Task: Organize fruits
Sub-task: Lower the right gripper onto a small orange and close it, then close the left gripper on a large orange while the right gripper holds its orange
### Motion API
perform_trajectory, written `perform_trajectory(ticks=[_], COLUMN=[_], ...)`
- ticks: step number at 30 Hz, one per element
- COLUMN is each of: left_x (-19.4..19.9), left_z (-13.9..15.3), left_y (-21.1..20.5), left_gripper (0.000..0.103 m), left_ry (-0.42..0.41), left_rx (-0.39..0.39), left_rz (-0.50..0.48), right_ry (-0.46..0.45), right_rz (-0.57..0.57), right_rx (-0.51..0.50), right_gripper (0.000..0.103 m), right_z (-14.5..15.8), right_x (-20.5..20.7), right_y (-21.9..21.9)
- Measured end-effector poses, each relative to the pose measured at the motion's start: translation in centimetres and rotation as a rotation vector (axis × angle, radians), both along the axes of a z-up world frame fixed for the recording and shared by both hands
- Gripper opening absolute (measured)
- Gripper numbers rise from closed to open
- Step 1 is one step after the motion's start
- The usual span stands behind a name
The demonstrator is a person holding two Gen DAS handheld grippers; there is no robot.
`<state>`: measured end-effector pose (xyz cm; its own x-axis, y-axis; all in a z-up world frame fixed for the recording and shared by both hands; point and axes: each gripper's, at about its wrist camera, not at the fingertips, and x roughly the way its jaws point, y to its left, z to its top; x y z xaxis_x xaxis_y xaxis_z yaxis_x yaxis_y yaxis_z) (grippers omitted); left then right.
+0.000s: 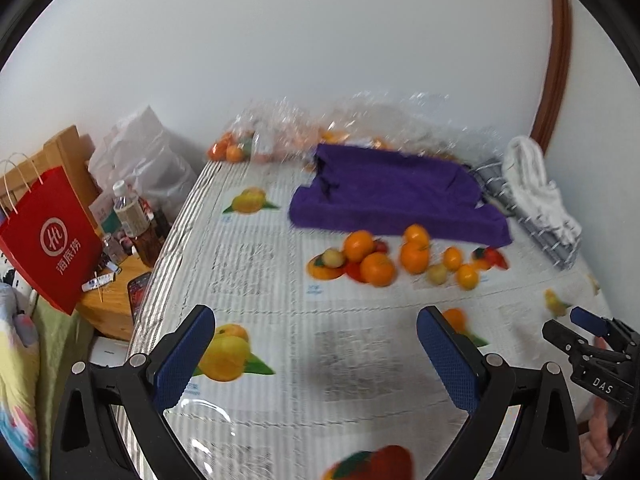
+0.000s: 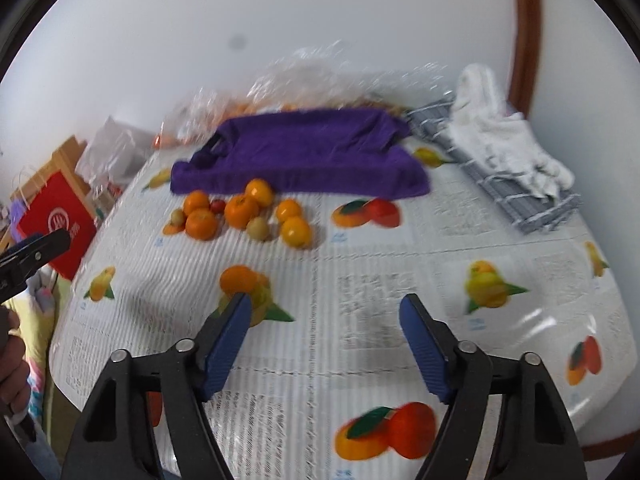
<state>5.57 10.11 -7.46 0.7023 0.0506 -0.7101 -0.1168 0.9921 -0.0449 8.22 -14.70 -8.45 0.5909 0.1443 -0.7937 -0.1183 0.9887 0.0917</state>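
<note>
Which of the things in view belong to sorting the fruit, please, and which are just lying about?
For the job:
- pile of oranges and small fruits
- lone orange
- clear bag of fruit
- left gripper, right gripper, both open and empty

Lying about:
- purple cloth
- white towel
- red paper bag
- bottle

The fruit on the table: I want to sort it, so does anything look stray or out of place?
One orange sits alone, nearer the grippers, apart from the fruit cluster lying loose before the crumpled purple cloth. More fruit shows in a clear bag behind the cloth. The other fruit shapes are printed on the tablecloth.
</note>
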Motion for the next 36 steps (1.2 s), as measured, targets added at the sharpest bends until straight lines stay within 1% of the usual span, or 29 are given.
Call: perform_trajectory(ticks=[3,6,11,13,15,16,17,19,20,21,22,25,28,30,31,36], left_x=[1.2,2.2,2.6,2.8,3.0,3.0,3.0,3.0,2.9,2.9,2.8,2.7,2.5,2.5,2.6,4.3], left_z=[-2.4,-4.5,-6.5,-7.3,-7.9,-8.2,-8.5,-8.9,-9.1,-9.3,-9.4,-9.7,-9.7,-9.6,-9.6,-9.0], left_y=[1.7,3.0,4.3,4.6,4.7,4.8,4.8,5.1,5.4,5.6,5.9,6.5,6.5,6.1,5.9,3.7], left_gripper=[0.101,0.093,0.092,0.086,0.078,0.078,0.077,0.076,0.074,0.074,0.074,0.073,0.073,0.072,0.072,0.072], left_ry=[0.044,0.082,0.084,0.092,0.108,0.117,0.123,0.133,0.137,0.138,0.135,0.138,0.132,0.131,0.129,0.111], left_rx=[-0.012,-0.036,-0.049,-0.05,-0.046,-0.042,-0.039,-0.049,-0.071,-0.091,-0.115,-0.157,-0.155,-0.14,-0.145,-0.204], left_rz=[0.025,0.042,0.063,0.068,0.067,0.064,0.063,0.061,0.055,0.054,0.057,0.045,0.035,0.027,0.016,-0.039], right_ry=[0.007,0.006,0.02,0.042,0.059,0.062,0.061,0.061,0.058,0.044,0.035,0.03,0.024,0.012,0.008,-0.02], right_rz=[0.034,0.077,0.132,0.141,0.139,0.135,0.128,0.122,0.121,0.115,0.113,0.131,0.154,0.153,0.153,0.127], right_rx=[-0.005,0.005,-0.035,-0.031,-0.035,-0.037,-0.035,-0.03,-0.03,-0.034,-0.039,-0.049,-0.052,-0.056,-0.057,-0.078], right_gripper=[0.073,0.073,0.068,0.064,0.064,0.063,0.062,0.052,0.051,0.046,0.039,0.039,0.039,0.039,0.039,0.039], right_z=[-1.4,-2.6,-5.1,-6.2,-7.0,-7.4,-7.7,-8.2,-8.3,-8.4,-8.4,-8.4,-8.2,-8.0,-7.8,-6.8], right_x=[0.9,1.5,2.8,3.5,4.1,4.4,4.7,5.0,5.1,5.1,5.2,5.3,5.0,4.7,4.5,4.3], right_y=[2.2,4.4,7.8,8.6,9.3,9.4,9.5,9.6,9.6,9.6,9.6,9.6,9.3,8.8,8.4,6.1])
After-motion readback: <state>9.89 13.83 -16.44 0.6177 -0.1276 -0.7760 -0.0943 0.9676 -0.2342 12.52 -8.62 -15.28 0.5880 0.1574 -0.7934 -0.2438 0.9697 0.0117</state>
